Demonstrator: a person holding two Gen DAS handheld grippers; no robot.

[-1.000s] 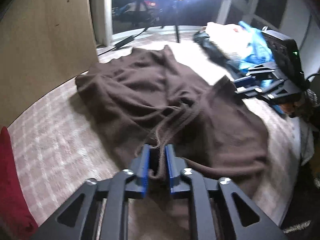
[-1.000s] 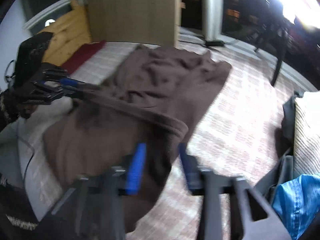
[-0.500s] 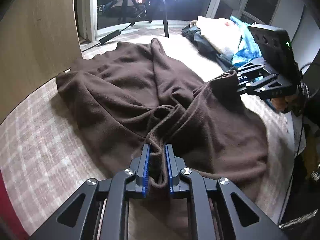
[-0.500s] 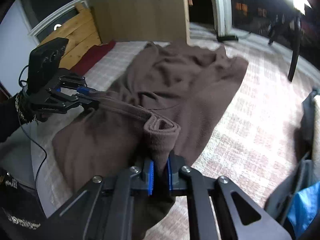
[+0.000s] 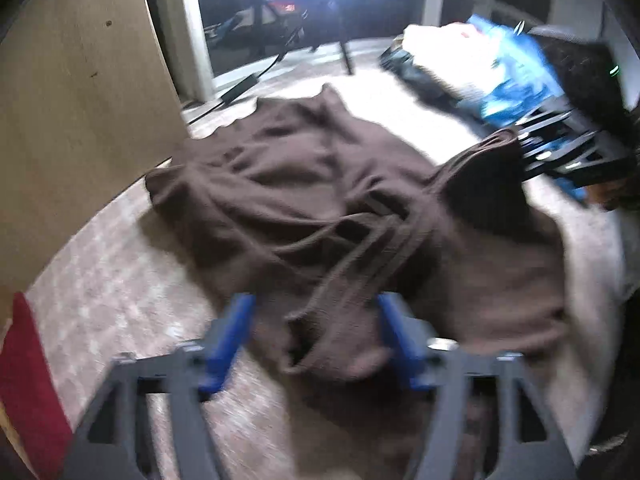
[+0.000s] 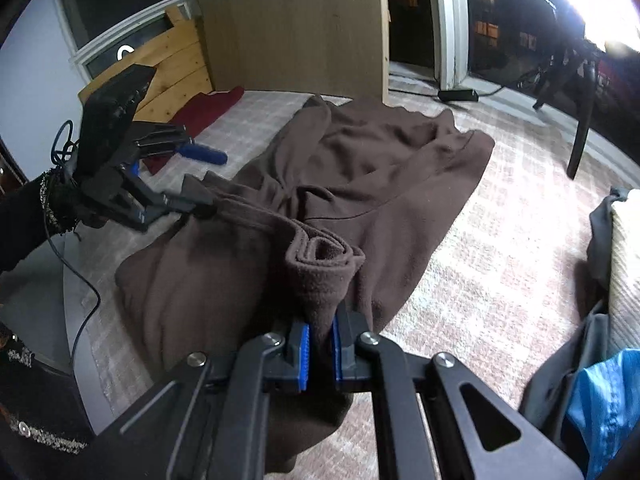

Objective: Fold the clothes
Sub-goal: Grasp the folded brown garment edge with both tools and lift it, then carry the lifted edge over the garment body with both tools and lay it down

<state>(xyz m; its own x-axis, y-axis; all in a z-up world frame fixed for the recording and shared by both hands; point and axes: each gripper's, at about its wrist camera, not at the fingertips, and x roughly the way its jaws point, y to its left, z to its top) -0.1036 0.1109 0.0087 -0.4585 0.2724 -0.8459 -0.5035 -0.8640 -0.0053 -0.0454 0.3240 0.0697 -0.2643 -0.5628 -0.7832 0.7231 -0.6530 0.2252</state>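
Observation:
A brown fleece garment [image 5: 320, 184] [image 6: 380, 168] lies rumpled on a pale checked cover [image 5: 100, 280]. My left gripper [image 5: 316, 336] has its jaws opening wide. A bunched edge with cords lies loose between its blue pads [image 5: 230, 336], and neither pad presses on it. From the right wrist view the left gripper [image 6: 204, 178] hovers at the garment's left edge. My right gripper [image 6: 320, 344] is shut on a rolled fold of the garment, lifted off the cover. In the left wrist view the right gripper [image 5: 532, 148] holds that raised corner at the right.
A pile of clothes, with a blue item [image 5: 512, 80] [image 6: 600, 400] and a cream one [image 6: 624, 248], sits at the cover's right end. A red cloth [image 5: 24, 380] [image 6: 208, 110] lies near a wooden panel [image 5: 72, 80] [image 6: 296, 24]. A dark stand leg [image 6: 580, 136] rises behind.
My left gripper's jaws have spread and let go of the pinched garment edge, which now sags between them. My right gripper closed on the fold earlier and still holds it.

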